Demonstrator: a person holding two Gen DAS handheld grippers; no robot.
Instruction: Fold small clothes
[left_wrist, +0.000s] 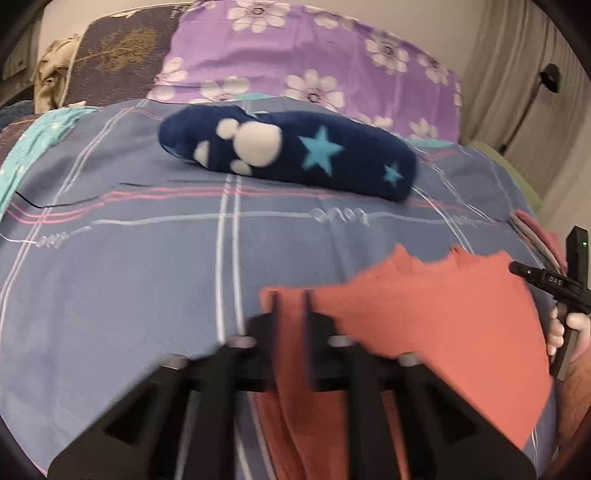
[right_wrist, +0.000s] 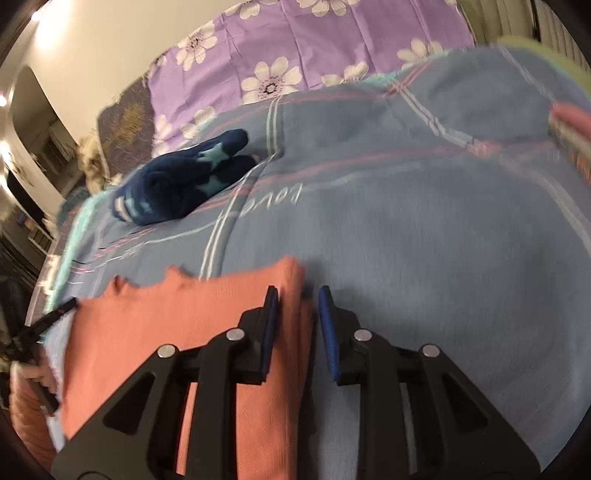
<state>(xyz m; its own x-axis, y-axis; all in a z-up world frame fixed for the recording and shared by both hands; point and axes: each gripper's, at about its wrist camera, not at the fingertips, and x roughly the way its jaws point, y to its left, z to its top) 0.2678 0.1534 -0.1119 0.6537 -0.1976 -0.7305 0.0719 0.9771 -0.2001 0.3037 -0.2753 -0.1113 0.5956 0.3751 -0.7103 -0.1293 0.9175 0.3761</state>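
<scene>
I am holding both grippers low over the bed (right_wrist: 424, 229), each at one end of the salmon cloth (right_wrist: 155, 332). In the left wrist view my left gripper (left_wrist: 291, 314) is standing narrowly parted, with a fold of the cloth (left_wrist: 424, 314) running straight up between the fingers; motion blur is keeping me from telling whether the pads are pressing it, but I judge they are not. From this gripper the cloth is spreading toward 3 o'clock, where my right hand (left_wrist: 569, 328) is showing at the frame's edge. In the right wrist view my right gripper (right_wrist: 295, 321) is also parted a little, its blue pads clear of the fabric: the cloth's folded right edge is lying in the gap, and the body of the cloth is stretching away toward 9 o'clock, where my left hand (right_wrist: 40, 376) is sitting. So the cloth's long axis is running from one gripper to the other, side to side, and each hand is nearest its own end. The coming move, I judge, is turning on that axis: folding across it means carrying one end toward the other. A navy sock (left_wrist: 288, 151) with stars is lying well apart at 12 o'clock.
</scene>
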